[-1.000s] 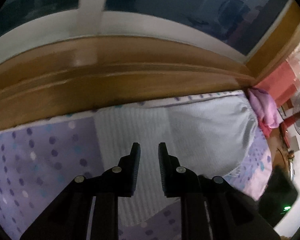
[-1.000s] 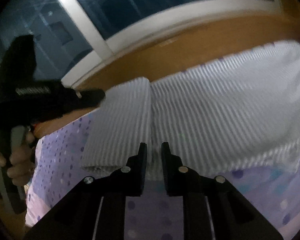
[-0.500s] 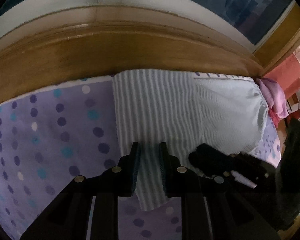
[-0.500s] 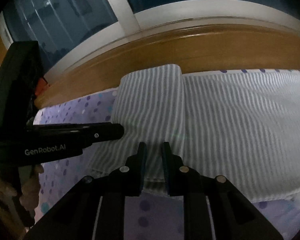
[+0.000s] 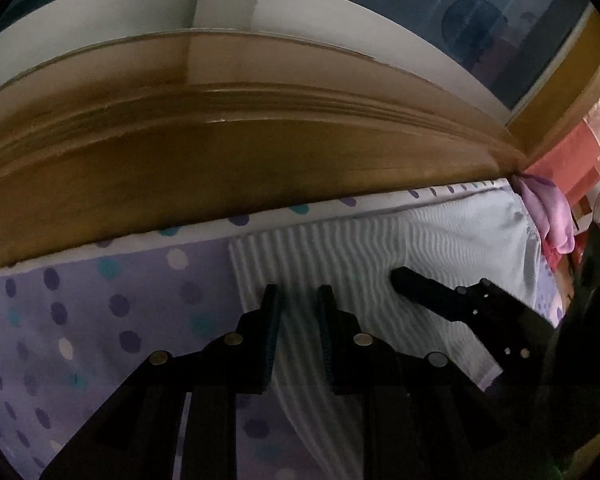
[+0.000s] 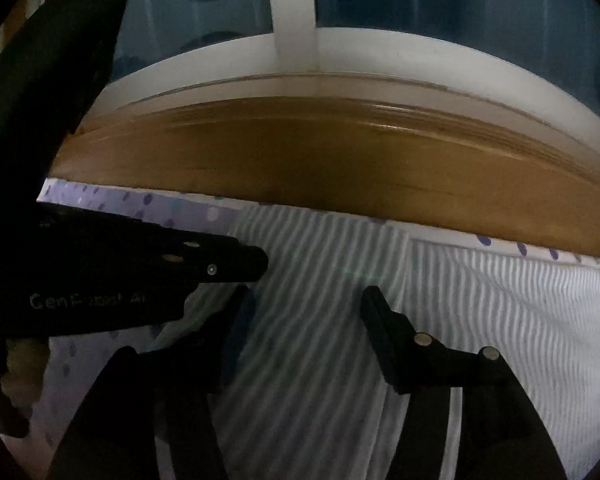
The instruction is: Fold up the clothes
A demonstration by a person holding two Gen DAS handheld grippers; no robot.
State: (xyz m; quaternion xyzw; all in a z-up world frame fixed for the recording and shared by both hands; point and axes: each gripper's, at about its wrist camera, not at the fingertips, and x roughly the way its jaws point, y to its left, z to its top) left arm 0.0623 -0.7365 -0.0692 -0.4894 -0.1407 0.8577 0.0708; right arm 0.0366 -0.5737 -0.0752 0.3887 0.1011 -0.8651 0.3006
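Striped shirt [image 5: 340, 264] flat on bed [image 5: 80, 320], along far edge by headboard [image 5: 220, 168]. Left gripper [image 5: 298, 300] narrowly parted, gripping nothing, over folded side. Right gripper [image 6: 306, 300] fingers opening, empty; fold likely just laid.

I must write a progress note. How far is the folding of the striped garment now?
Done: one side of the striped garment already lies folded over on the dotted bedsheet. In hand: nothing is gripped; the right gripper is opening above the folded strip, the left gripper hovers beside it. Left: the wide right part is unfolded.
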